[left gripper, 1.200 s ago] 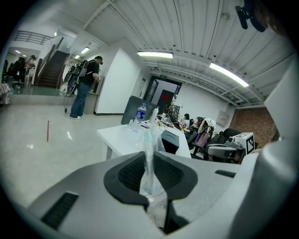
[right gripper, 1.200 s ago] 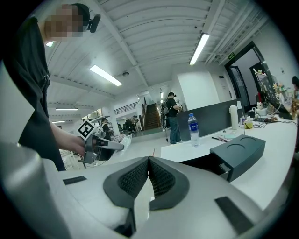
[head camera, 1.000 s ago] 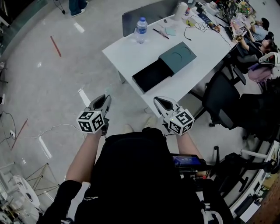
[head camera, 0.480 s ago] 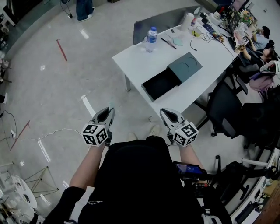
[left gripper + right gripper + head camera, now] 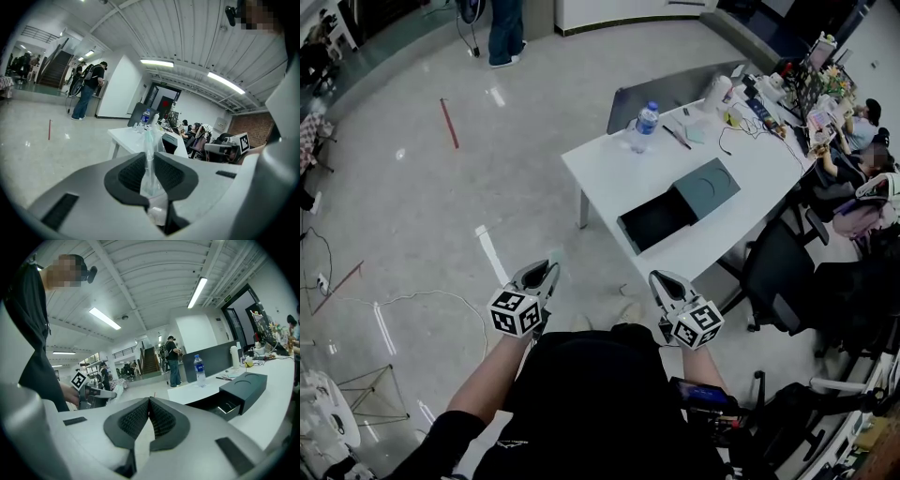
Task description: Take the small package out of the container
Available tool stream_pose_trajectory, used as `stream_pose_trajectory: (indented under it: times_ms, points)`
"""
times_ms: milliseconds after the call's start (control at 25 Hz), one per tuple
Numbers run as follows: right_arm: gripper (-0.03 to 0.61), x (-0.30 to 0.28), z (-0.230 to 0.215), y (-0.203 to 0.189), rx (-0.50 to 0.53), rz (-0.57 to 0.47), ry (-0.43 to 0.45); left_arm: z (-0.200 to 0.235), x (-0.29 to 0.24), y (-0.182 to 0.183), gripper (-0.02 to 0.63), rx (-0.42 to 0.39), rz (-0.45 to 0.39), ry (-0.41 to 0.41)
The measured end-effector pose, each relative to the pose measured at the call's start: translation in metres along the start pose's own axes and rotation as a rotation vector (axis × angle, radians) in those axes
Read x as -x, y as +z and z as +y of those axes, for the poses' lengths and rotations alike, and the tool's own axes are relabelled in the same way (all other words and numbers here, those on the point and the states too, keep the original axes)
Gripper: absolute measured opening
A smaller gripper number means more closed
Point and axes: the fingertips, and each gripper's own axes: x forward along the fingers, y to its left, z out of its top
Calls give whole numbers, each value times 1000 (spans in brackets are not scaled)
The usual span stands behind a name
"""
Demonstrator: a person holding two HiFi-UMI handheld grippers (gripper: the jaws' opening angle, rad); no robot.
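Off the table [image 5: 609, 183], left gripper [image 5: 149, 154] pinches the small package [image 5: 150, 180]; right gripper [image 5: 149, 400] closed empty.

The head view looks steeply down from above the person, well back from the near corner of the white table [image 5: 609, 178]. Both gripper views look low and level toward it, sharing the water bottle [image 5: 646, 117] and dark container [image 5: 680, 202].

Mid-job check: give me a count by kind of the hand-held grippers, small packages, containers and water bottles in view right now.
Hand-held grippers: 2 (left hand-held gripper, right hand-held gripper)
Small package: 1, clamped in the left one
Container: 1, drawer pulled out, on the table
Water bottle: 1
Total: 5
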Motion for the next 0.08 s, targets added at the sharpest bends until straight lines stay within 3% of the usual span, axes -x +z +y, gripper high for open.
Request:
stream_pose_trajectory:
  times_ms: [80]
  points:
    - [26, 0, 3, 0, -2, 2, -3, 1, 2, -1, 64, -1, 5, -1]
